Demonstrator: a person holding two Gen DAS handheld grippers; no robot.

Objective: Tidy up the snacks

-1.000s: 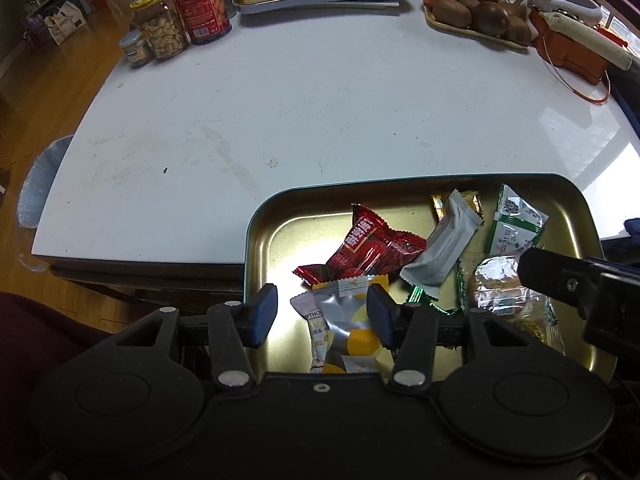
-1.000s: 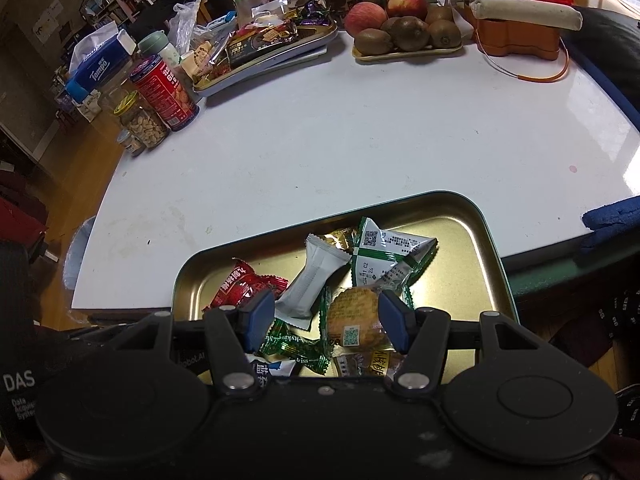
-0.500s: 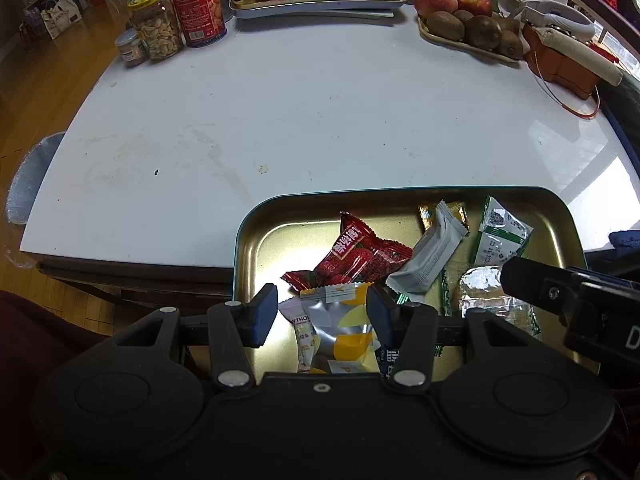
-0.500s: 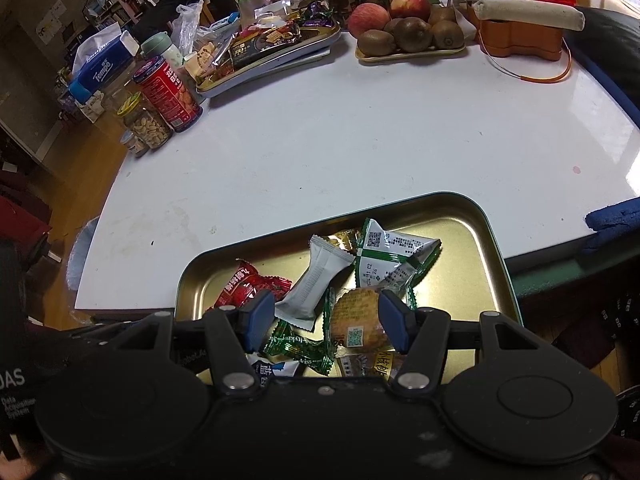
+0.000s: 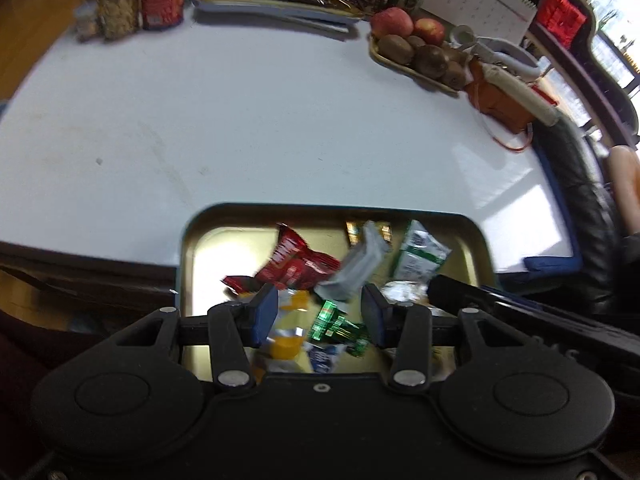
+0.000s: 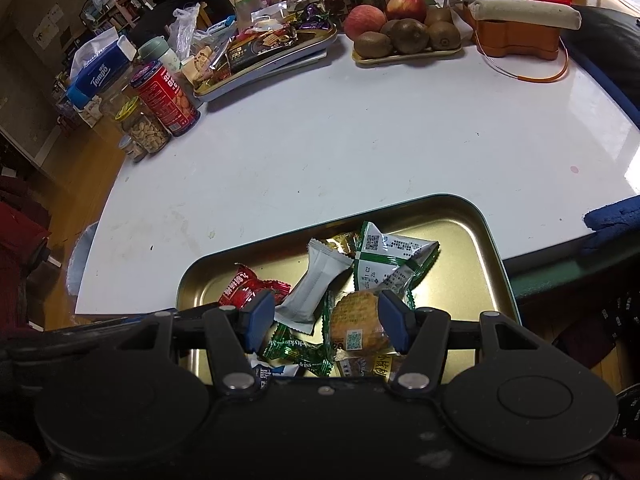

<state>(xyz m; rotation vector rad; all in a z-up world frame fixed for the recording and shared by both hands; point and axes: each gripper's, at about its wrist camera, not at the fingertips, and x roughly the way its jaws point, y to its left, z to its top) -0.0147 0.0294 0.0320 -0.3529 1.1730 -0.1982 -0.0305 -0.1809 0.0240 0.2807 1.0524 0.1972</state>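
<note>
A gold metal tray [image 6: 476,240] sits at the near edge of a white desk [image 6: 340,148], holding a loose heap of wrapped snacks. The right gripper [image 6: 326,320] hovers low over the tray's near half, its blue-padded fingers [image 6: 260,318] spread apart with nothing between them. Just beyond them lies a round biscuit in clear wrap [image 6: 358,322], with a green candy wrapper [image 6: 298,350] to its left. Farther in rest a white sachet [image 6: 316,284], a red packet [image 6: 248,288] at the left, and a green-and-white packet [image 6: 390,256] at the right, partly overlapping the sachet.

The left wrist view is blurred. The left gripper [image 5: 318,316] hangs over the same tray [image 5: 188,248], fingers [image 5: 264,316] also spread apart and empty. Through the gap show the green candy wrapper [image 5: 338,326] and a silver-and-yellow packet [image 5: 288,328]; the red packet [image 5: 296,264], white sachet [image 5: 356,272] and green-and-white packet [image 5: 418,258] lie beyond.

At the far side of the desk stand a second tray of sweets [image 6: 264,52], a dish of apples and kiwis [image 6: 404,30], a red can [image 6: 166,98], a jar of nuts [image 6: 146,130] and an orange box [image 6: 516,38]
</note>
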